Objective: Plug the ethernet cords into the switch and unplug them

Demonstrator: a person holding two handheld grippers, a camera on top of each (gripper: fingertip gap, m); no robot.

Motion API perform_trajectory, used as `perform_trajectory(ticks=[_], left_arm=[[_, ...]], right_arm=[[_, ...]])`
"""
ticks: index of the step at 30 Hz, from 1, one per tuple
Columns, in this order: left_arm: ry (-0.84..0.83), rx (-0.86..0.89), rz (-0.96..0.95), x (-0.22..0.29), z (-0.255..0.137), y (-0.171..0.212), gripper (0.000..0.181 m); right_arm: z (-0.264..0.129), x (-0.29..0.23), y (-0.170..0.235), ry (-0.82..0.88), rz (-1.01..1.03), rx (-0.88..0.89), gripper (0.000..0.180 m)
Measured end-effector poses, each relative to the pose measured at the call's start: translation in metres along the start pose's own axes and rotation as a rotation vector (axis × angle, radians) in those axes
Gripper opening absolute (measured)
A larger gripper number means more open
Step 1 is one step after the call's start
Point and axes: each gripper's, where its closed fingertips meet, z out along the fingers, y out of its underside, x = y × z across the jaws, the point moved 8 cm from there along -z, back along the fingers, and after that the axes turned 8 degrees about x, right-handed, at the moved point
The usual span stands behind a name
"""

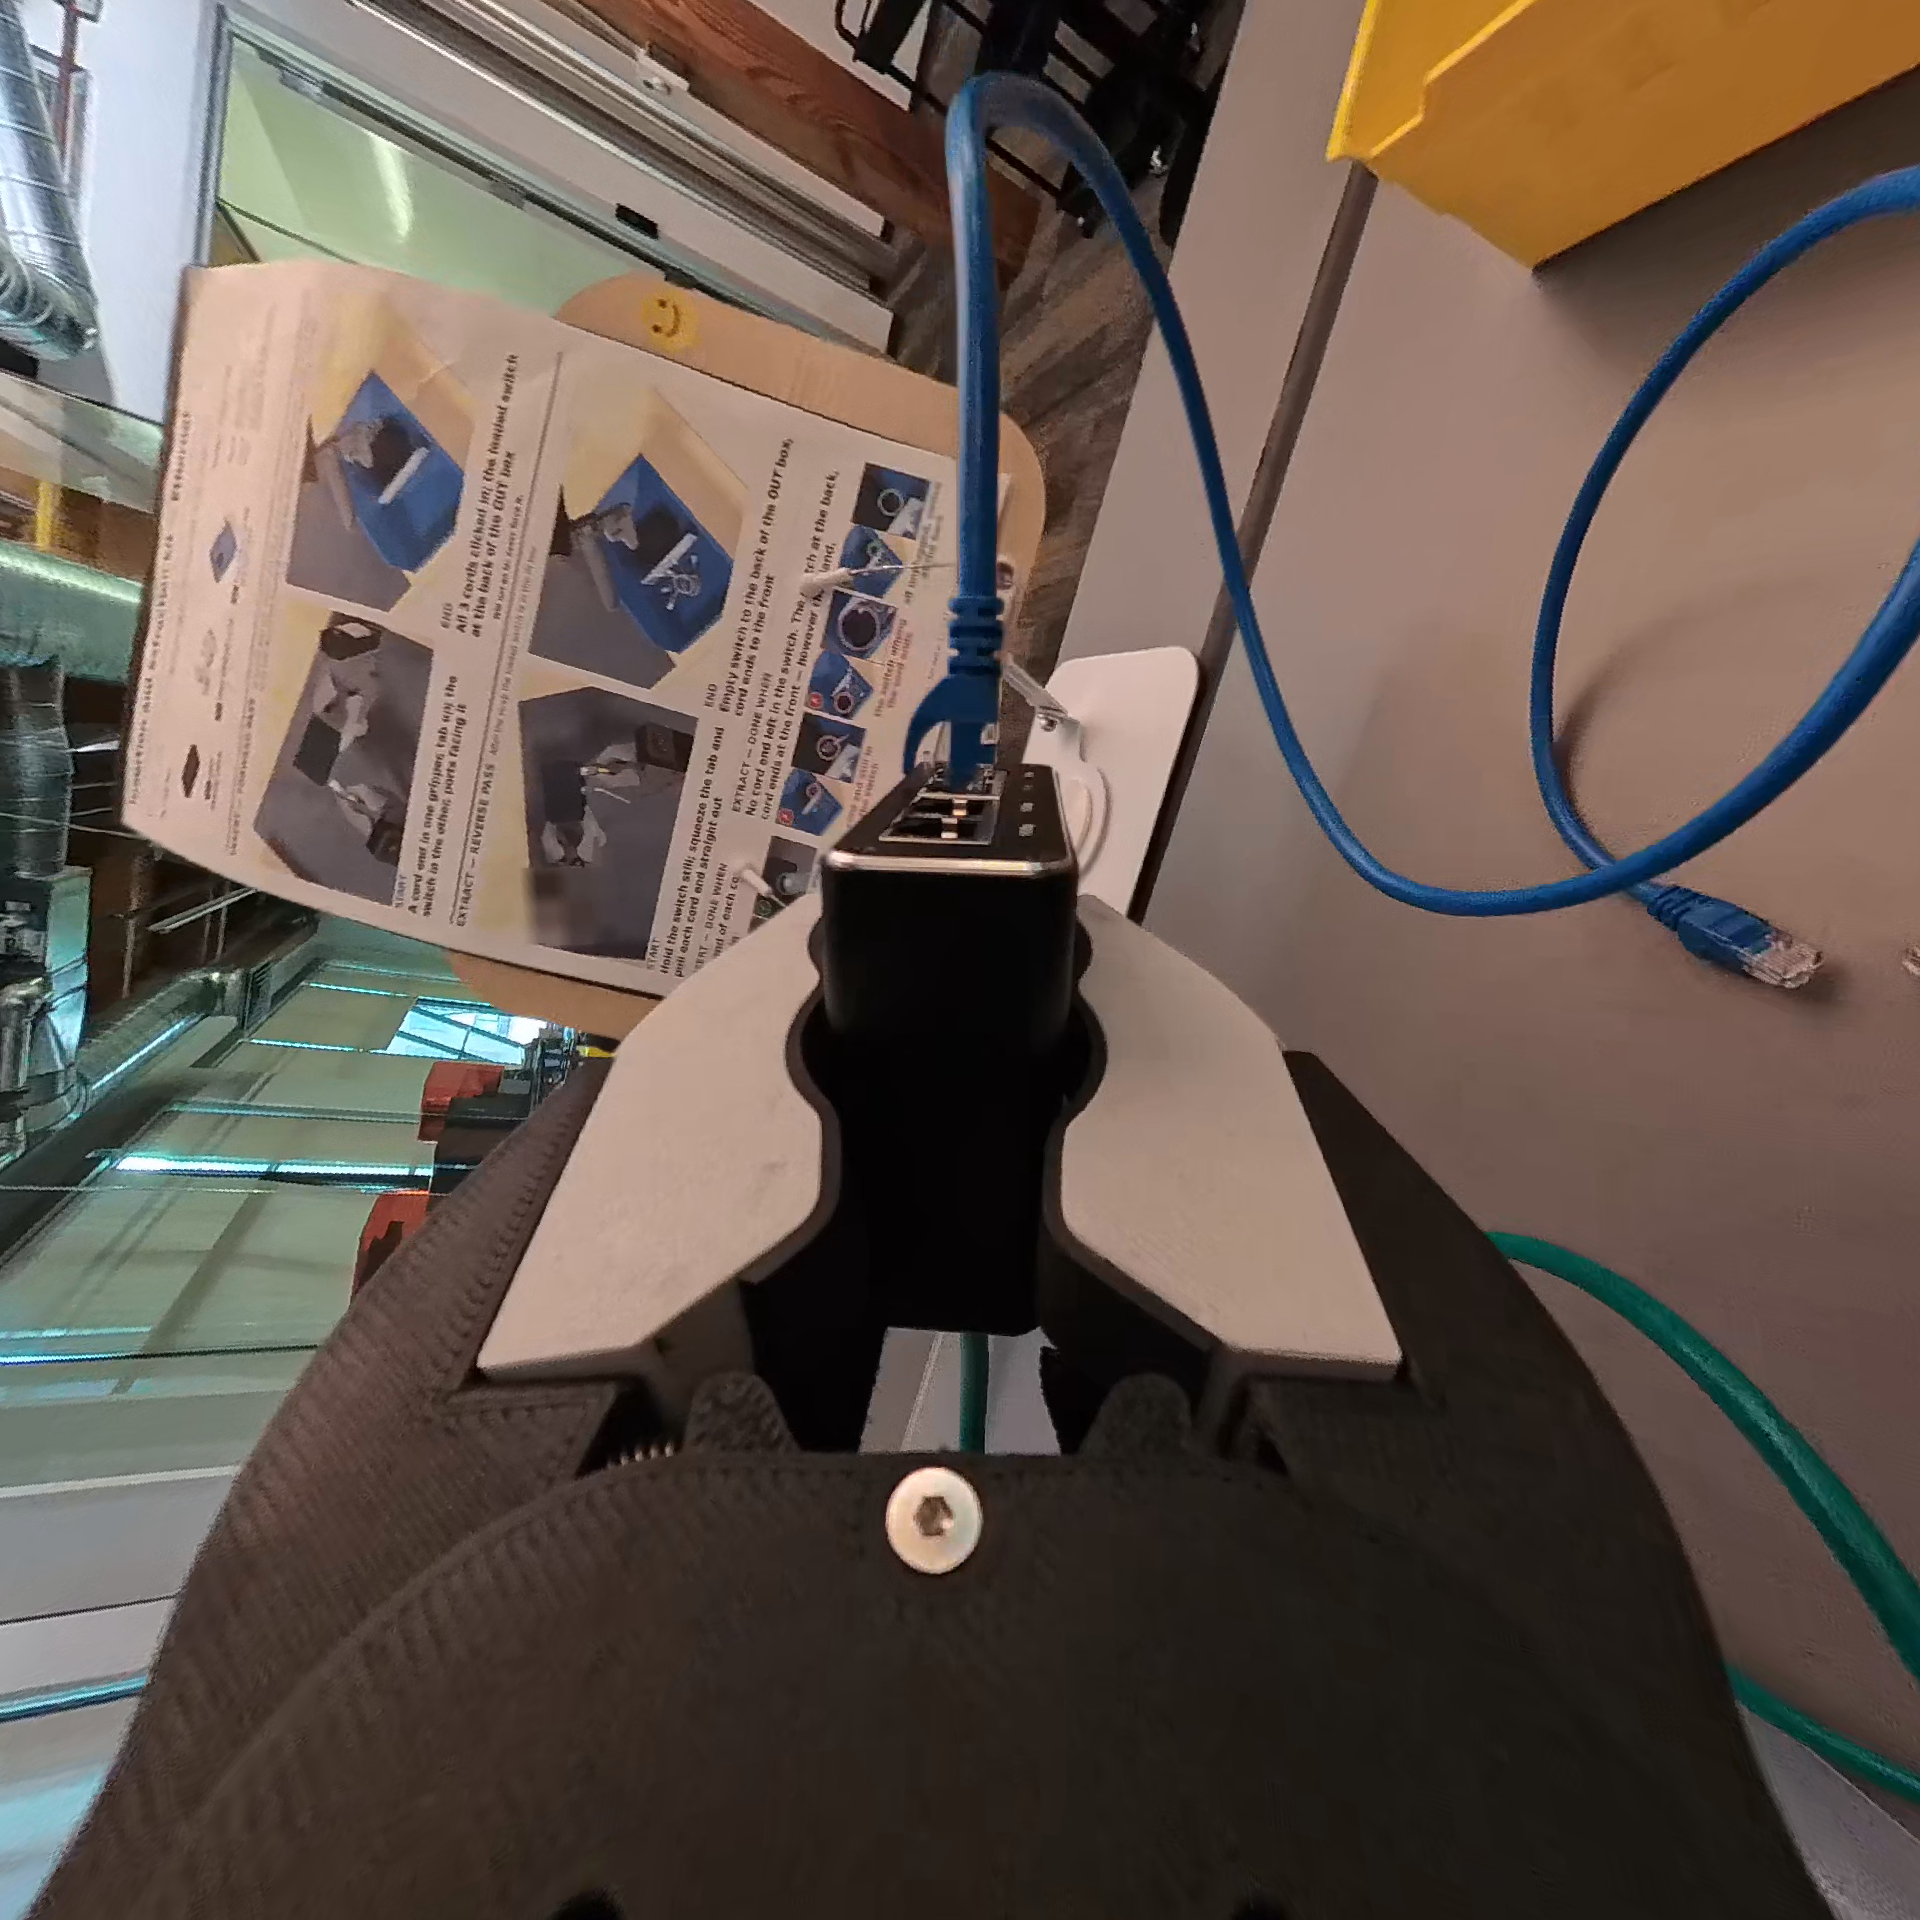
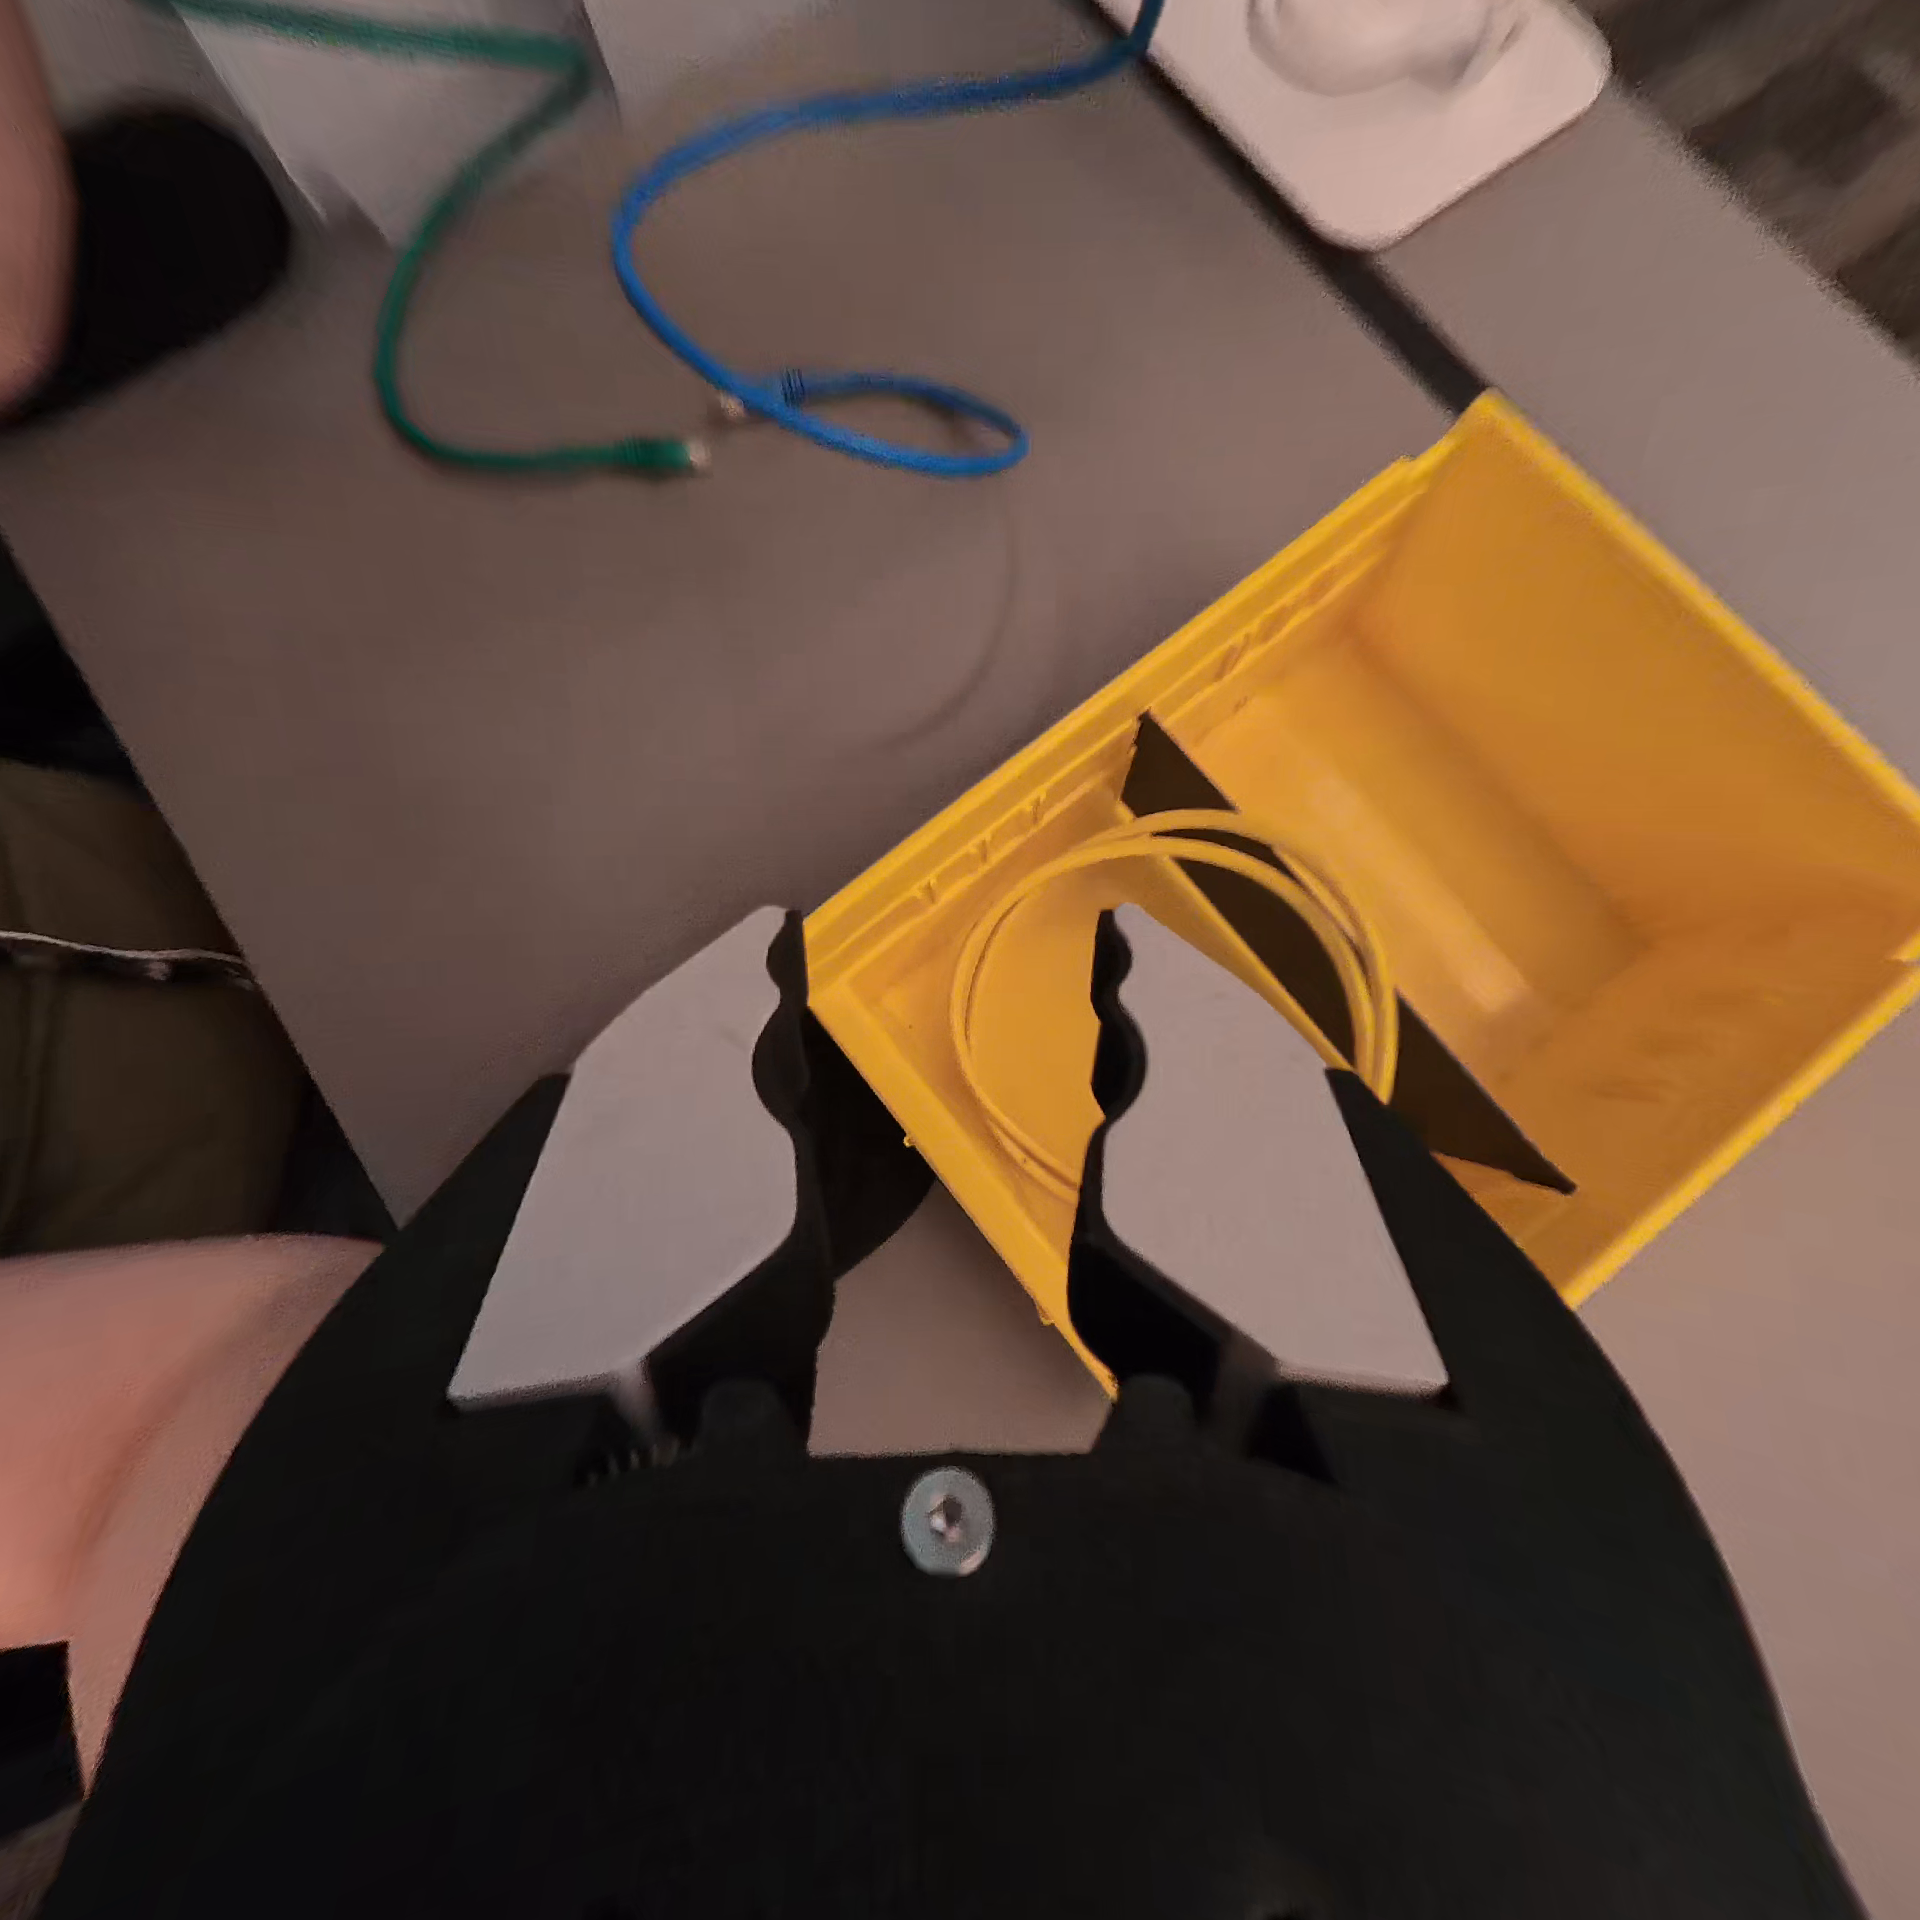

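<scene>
Two claws show, one per wrist view. The left claw is clamped on the black switch, which stands between its grey fingers with the port face turned away from the camera. A blue ethernet cord is plugged into one port and loops off over the grey desk, where its free plug lies. A green cord trails across the desk nearer the camera. Beyond the switch stands an instruction sheet on a board.

The right claw is spread wide and grips nothing, hovering over the near corner of a yellow bin. A yellow cord lies coiled in the near compartment. Farther off, the blurred blue and green cord ends rest on the desk.
</scene>
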Motion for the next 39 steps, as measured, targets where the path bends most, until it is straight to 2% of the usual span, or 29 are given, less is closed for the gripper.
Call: perform_trajectory(ticks=[3, 5, 12, 15, 20, 28, 33, 39], left_arm=[[0.019, -0.024, 0.024, 0.007, 0.007, 0.0, 0.037], [0.03, -0.038, 0.037, 0.011, 0.011, 0.0, 0.037], [0.039, -0.049, 0.068, 0.018, 0.017, -0.004, 0.037], [0.047, -0.053, 0.078, 0.021, 0.02, -0.005, 0.037], [0.056, -0.055, 0.086, 0.025, 0.022, -0.006, 0.036], [0.036, -0.047, 0.077, 0.02, 0.016, -0.005, 0.036], [0.029, -0.045, 0.078, 0.018, 0.015, -0.005, 0.036], [0.02, -0.04, 0.076, 0.016, 0.013, -0.005, 0.036]], right_arm=[[0.032, 0.0, 0.006, 0.003, 0.011, -0.12, 0.049], [0.044, 0.006, 0.009, -0.023, 0.078, -0.14, 0.044], [0.041, 0.032, 0.008, -0.212, 0.275, 0.058, 0.046], [0.038, 0.038, 0.02, -0.262, 0.353, 0.063, 0.046], [0.033, 0.044, 0.03, -0.227, 0.403, 0.06, 0.046], [0.022, 0.029, 0.022, -0.18, 0.322, 0.067, 0.047], [0.017, 0.037, 0.028, -0.139, 0.389, 0.083, 0.047], [-0.001, 0.067, 0.03, 0.132, 0.528, 0.144, 0.043]])
